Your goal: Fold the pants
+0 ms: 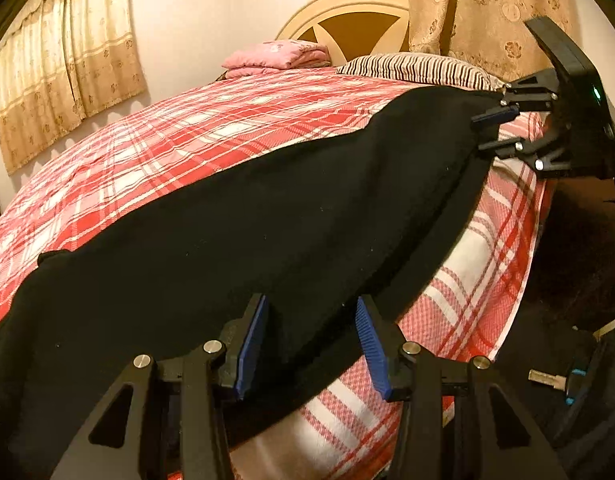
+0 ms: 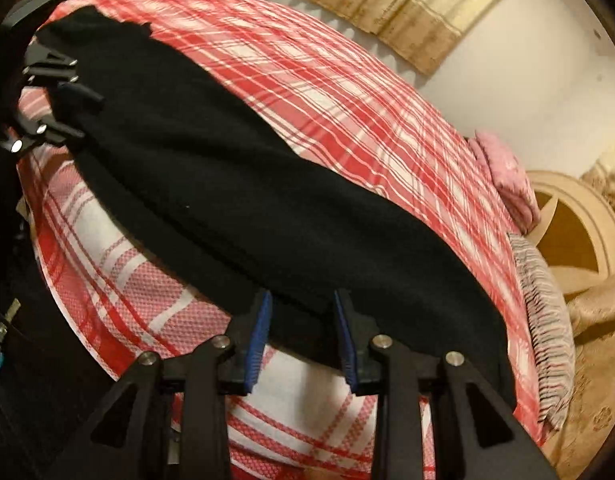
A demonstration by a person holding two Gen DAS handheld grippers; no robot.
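**Black pants stretched along the near edge of the bed**

Where the red-and-white plaid bedspread [image 1: 155, 152] meets the near edge of the bed, the black pants [image 1: 235, 232] lie in a long band, one end near the bed's left corner, the other running toward the head. At the left end the left gripper [image 1: 311, 340] has its blue pads [image 1: 251, 344] on either side of a fold of the pants; the jaws stand partly apart and it is unclear whether they press the cloth. Farther right, near the striped pillow [image 1: 419, 66], the right gripper [image 2: 303, 336] straddles the pants' other end, its fingers [image 2: 345, 340] close about the dark fabric, though a firm grip cannot be confirmed. A folded pink blanket [image 1: 275, 56] sits by the headboard [image 1: 347, 12].
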